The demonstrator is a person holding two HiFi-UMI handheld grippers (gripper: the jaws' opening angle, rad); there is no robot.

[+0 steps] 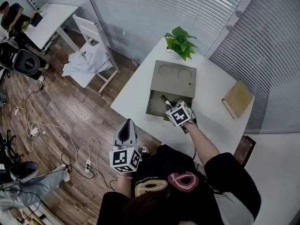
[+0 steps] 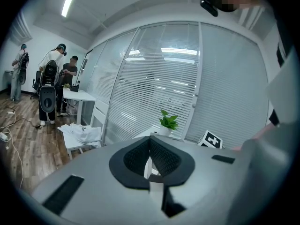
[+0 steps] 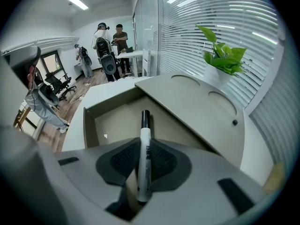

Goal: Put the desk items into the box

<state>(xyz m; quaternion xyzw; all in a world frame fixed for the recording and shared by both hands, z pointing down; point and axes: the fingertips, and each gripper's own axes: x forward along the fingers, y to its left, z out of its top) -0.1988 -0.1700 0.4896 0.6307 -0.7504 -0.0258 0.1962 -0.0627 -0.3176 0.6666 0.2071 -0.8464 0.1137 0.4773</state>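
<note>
Now | right hand-held gripper (image 3: 143,150) | clamps marker (image 3: 144,137) (over box (image 3: 90,125))

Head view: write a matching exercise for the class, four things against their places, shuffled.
1 marker
2 plant
3 tan book
4 left hand-held gripper

A at the far table corner, beyond the box
B beside the table, nothing between its jaws
C in the right hand-held gripper, over the open box
D on the table, right of the box

Pairs: 1-C, 2-A, 3-D, 4-B
</note>
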